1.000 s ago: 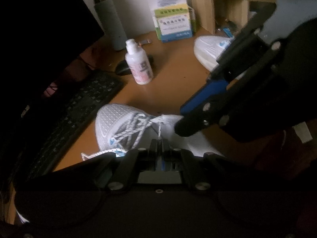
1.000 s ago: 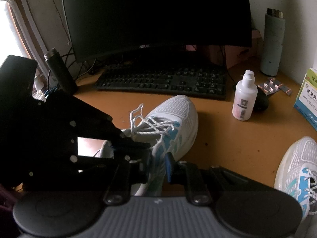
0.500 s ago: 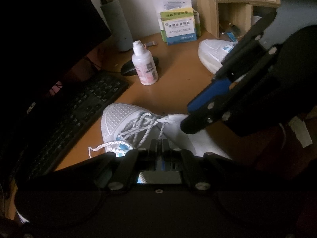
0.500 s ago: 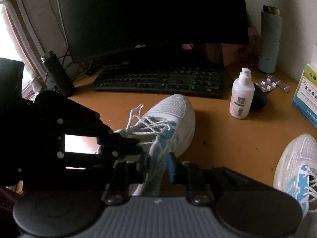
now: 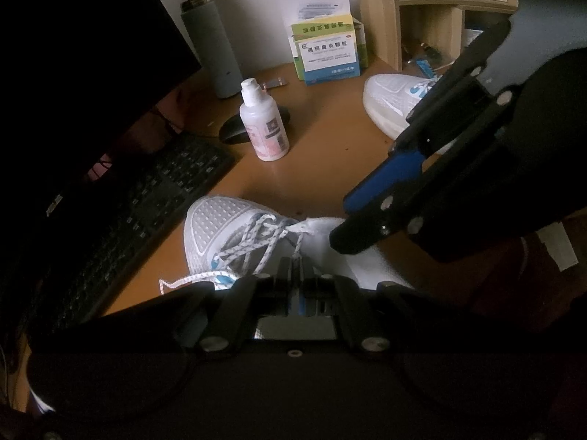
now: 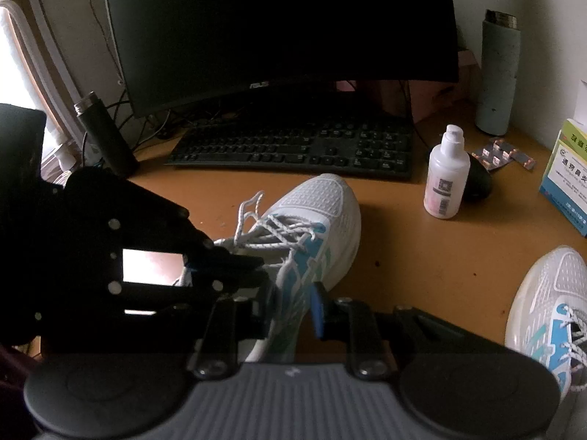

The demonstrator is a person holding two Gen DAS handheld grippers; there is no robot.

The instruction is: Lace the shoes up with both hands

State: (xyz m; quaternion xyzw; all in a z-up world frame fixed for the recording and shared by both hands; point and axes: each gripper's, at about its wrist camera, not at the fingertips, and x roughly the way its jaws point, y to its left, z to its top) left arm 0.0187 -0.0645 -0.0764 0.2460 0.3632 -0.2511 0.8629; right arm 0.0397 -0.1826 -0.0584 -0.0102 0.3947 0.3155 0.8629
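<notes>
So my left gripper (image 5: 298, 267) is clamped tight on a strand of lace (image 5: 299, 244) right at the shoe's (image 5: 220, 227) tongue. My right gripper (image 6: 290, 304) sits slightly apart around the shoe's side near the collar, jaws not fully closed; can't tell if the pads actually press on it. Shoe sits mid-desk (image 6: 422, 256), toe toward the keyboard (image 6: 293, 146), with a loose lace end trailing off its side. Second shoe (image 6: 550, 300) is off to the right.
</notes>
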